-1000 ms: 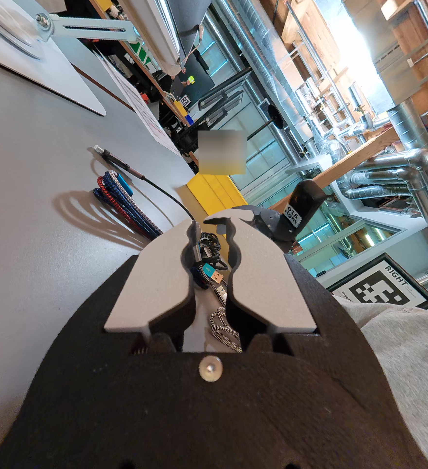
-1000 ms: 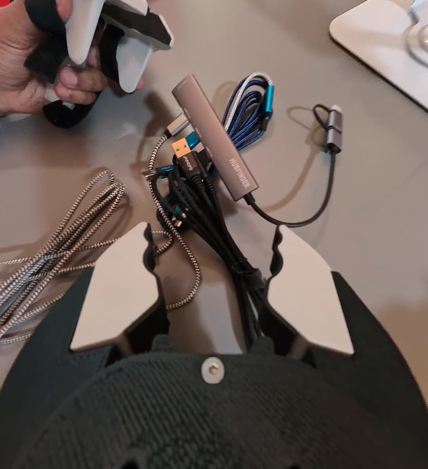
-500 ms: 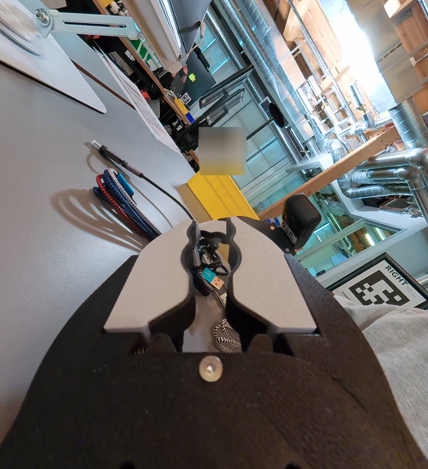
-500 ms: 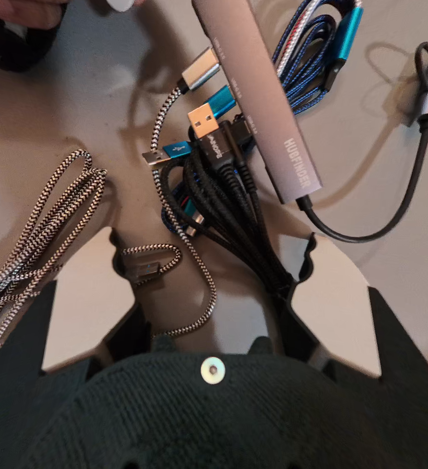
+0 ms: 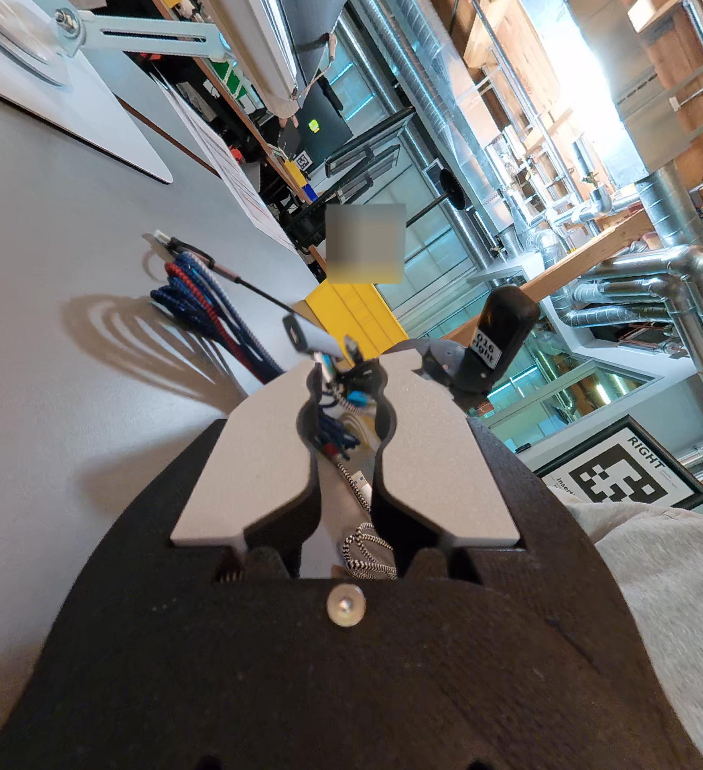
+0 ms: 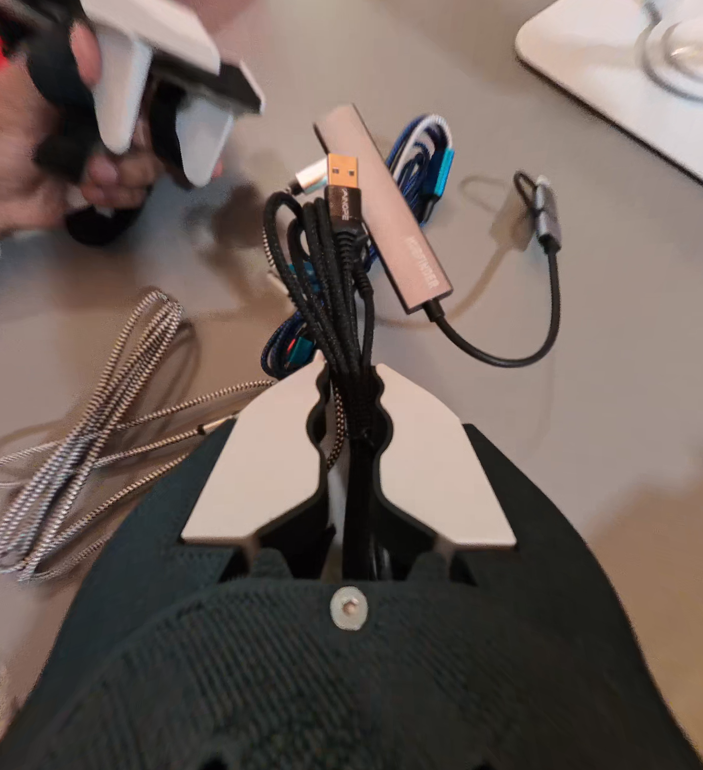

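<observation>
The right tool [image 6: 352,375] has its two grey fingers closed to a narrow gap and clamps the black braided cable bundle [image 6: 333,300] across its gathered strands, a grip that seems chosen to keep the loops together so that the bundle moves as one piece. A strand of the black-and-white woven cable [image 6: 87,421] also runs through the same gap; whether it is pinched cannot be told. The bundle's long axis runs from 6 o'clock to 12 o'clock in the right wrist view, and its orange-tongued USB plug [image 6: 342,171] points to 12 o'clock, just beside the slim grey metal USB hub [image 6: 383,212]. The hub lies with its long axis from 11 o'clock to 5 o'clock, its short black lead curving to a grey adapter plug [image 6: 548,216] at 2 o'clock. A blue-and-white braided cable coil [image 6: 427,166] lies behind the hub on the grey surface [image 6: 591,416]. The left tool [image 5: 345,366], held in a person's hand [image 6: 4,175] at 10 o'clock, has its fingers nearly together around an empty narrow gap; it holds nothing and hangs near the cable cluster, apparently in reserve. A white flat stand base [image 6: 616,75] sits at 2 o'clock.
</observation>
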{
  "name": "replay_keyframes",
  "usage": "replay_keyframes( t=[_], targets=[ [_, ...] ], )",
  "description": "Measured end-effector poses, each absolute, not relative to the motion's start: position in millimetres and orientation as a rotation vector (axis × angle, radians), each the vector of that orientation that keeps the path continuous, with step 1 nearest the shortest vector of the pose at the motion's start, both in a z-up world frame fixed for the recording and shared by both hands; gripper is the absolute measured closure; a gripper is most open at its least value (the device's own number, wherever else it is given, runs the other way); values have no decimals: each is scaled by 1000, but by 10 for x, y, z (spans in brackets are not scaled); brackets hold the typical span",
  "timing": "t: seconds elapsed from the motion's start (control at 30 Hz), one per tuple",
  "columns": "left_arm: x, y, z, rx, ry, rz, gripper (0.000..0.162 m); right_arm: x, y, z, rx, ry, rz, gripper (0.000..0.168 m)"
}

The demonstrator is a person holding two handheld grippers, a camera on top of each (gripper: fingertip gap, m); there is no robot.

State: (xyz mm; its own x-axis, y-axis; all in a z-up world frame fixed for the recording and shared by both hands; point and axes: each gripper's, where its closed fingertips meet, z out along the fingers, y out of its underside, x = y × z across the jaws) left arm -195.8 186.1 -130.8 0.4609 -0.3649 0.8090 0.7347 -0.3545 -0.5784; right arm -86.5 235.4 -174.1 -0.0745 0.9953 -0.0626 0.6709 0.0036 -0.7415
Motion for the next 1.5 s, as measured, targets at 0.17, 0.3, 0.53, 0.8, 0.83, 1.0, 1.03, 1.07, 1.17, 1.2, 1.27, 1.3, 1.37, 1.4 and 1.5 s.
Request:
replay_keyframes(
  t=[0.17,0.3,0.53,0.8,0.83,1.0,1.03,1.07,1.17,1.2,1.27,1.3,1.37,1.4,1.5],
  targets=[
    [-1961,1861,-1309,-1546,-337,-1186,140,-781,2514,-1403,-1734,-1628,1043,151],
    [-1962,1861,-1311,-1547,-339,-1186,140,-673,2658,-1259,-1761,-1515,1133,152],
    [-1964,1861,-1312,-1546,-341,-1187,140,-599,2695,-1325,-1792,-1560,1011,151],
    [-1968,1860,-1309,-1541,-344,-1192,140,-545,1865,-1797,-1985,-1841,904,144],
    [-1969,1860,-1309,-1541,-344,-1193,140,-562,1769,-1822,-1979,-1866,924,135],
    [-1972,1860,-1307,-1538,-345,-1196,140,-651,1534,-1709,-1968,-1892,1113,105],
    [-1972,1860,-1306,-1537,-345,-1196,140,-652,1543,-1688,-1962,-1882,1128,107],
    [-1972,1860,-1306,-1537,-345,-1196,140,-656,1558,-1658,-1951,-1870,1143,110],
    [-1974,1860,-1307,-1537,-346,-1194,140,-681,1620,-1487,-1911,-1801,1211,112],
    [-1974,1861,-1307,-1537,-347,-1194,140,-694,1652,-1413,-1889,-1769,1233,111],
    [-1975,1863,-1308,-1538,-348,-1195,140,-731,1760,-1290,-1833,-1695,1228,105],
    [-1975,1864,-1309,-1538,-348,-1195,140,-757,1825,-1254,-1799,-1665,1205,94],
    [-1974,1866,-1312,-1541,-349,-1194,140,-840,1939,-1255,-1747,-1616,1149,62],
    [-1974,1867,-1313,-1542,-349,-1194,140,-894,1978,-1304,-1748,-1602,1121,47],
    [-1973,1869,-1315,-1544,-349,-1191,140,-1074,1958,-1594,-1856,-1662,1046,21]
  ],
)
